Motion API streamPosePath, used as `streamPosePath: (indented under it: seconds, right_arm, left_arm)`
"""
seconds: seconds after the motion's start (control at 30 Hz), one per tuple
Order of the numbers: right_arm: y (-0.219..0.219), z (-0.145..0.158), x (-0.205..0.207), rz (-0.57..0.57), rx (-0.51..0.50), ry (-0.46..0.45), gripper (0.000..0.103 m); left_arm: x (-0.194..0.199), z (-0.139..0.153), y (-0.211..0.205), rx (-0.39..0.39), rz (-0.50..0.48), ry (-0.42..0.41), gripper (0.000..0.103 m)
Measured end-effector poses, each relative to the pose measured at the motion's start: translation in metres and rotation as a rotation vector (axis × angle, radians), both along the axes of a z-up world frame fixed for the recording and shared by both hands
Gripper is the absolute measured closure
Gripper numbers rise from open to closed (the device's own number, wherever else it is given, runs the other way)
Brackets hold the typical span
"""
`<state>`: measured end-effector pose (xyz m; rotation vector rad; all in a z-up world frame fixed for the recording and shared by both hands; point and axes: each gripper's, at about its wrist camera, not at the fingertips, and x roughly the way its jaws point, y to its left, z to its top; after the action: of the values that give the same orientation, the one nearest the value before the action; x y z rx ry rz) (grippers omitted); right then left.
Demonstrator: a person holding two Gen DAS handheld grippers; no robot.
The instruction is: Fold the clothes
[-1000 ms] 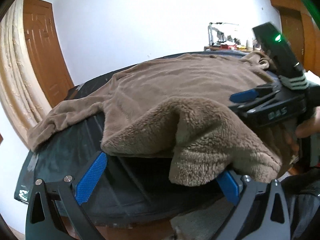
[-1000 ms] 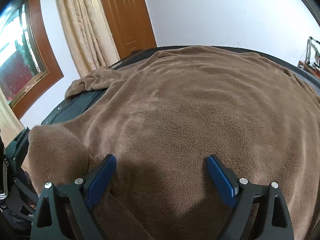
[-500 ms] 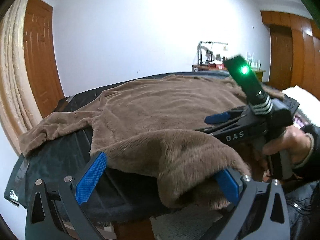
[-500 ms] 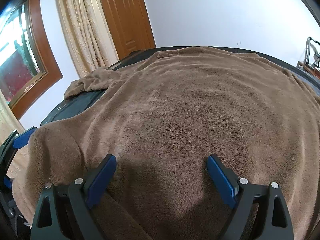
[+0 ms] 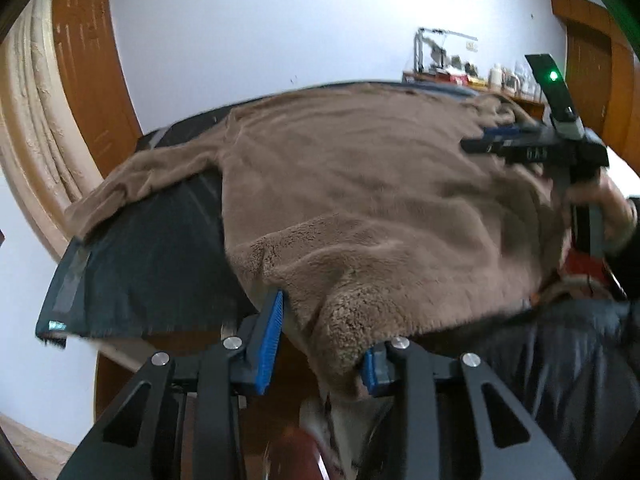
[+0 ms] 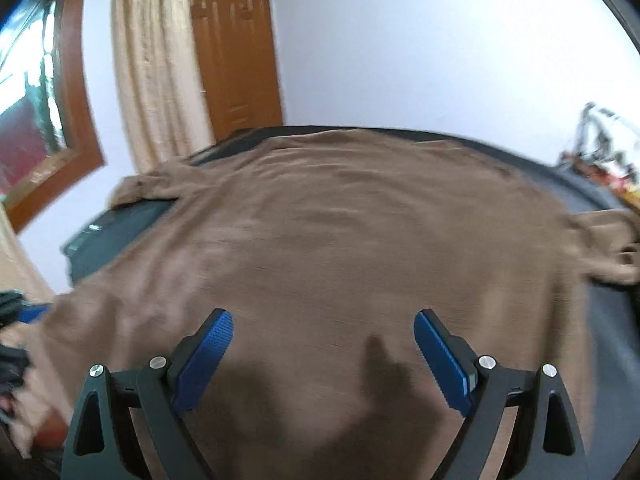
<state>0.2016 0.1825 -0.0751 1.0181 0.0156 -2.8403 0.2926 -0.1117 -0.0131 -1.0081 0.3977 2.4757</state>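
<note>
Left gripper point(image 5: 320, 340), bottom centre of the left wrist frame: we had its blue pads point(image 5: 270, 340) drawn in on a bunched corner of the brown fleece garment point(image 5: 360, 184), fabric filling the gap, right pad mostly buried in pile. Hem corner hung off the near table edge, flipped to show the curly underside.

Right gripper point(image 6: 324, 356), bottom of the right wrist frame: fingers spread wide, nothing between them, hovering over the near part of the fleece (we couldn't tell whether the tips touched the fabric; frame was motion-blurred). A shadow fell on the cloth between the fingers.

The same right gripper appeared at the right edge of the left wrist frame, green LED lit, with the person's hand point(image 5: 612, 204) on its handle.

The garment lay spread flat over most of the dark table point(image 5: 152, 248). One sleeve point(image 5: 132, 176) ran to the left of that frame, draped toward the table's edge; the other sleeve point(image 6: 608, 240) sat crumpled at the right edge of the right wrist frame.

Further back: a beige curtain point(image 6: 156, 72) and wooden door point(image 6: 236, 48) in the upper left, white wall behind, a cluttered shelf point(image 5: 472, 76) in the upper right.
</note>
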Motion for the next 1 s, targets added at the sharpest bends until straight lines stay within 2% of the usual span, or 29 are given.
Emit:
streamPosePath:
  seconds: [0.2,0.33,0.4,0.5,0.63,0.73,0.83,0.9,1.0]
  right_arm:
    - [0.044,-0.021,0.023,-0.072,0.116,-0.069,0.01]
    - [0.058,-0.027,0.029,-0.107,0.128,-0.084,0.01]
    - [0.063,-0.026,0.031,-0.122,0.129,-0.08,0.01]
    - [0.07,-0.024,0.034,-0.146,0.131,-0.075,0.01]
    - [0.079,-0.023,0.038,-0.177,0.134,-0.067,0.01]
    - [0.083,-0.018,0.045,-0.162,0.09,-0.051,0.01]
    - [0.08,-0.012,0.054,-0.105,0.028,-0.033,0.01]
    - [0.075,-0.012,0.055,-0.075,0.034,-0.03,0.01]
    - [0.075,-0.02,0.056,-0.068,0.07,-0.048,0.01]
  left_arm:
    - [0.023,-0.029,0.013,-0.146,-0.133,-0.034,0.065]
    - [0.029,-0.038,0.012,-0.209,-0.183,-0.028,0.065]
    - [0.029,-0.033,0.005,-0.209,-0.19,-0.012,0.064]
    - [0.027,-0.015,0.001,-0.149,-0.19,0.043,0.053]
    - [0.025,0.01,-0.004,-0.058,-0.187,0.122,0.022]
    - [0.019,0.026,-0.003,0.005,-0.191,0.17,0.021]
    - [-0.003,0.018,0.027,-0.019,-0.19,0.184,0.021]
    - [-0.021,0.005,0.045,-0.051,-0.175,0.161,0.021]
    - [-0.048,-0.015,0.05,-0.051,-0.131,0.071,0.021]
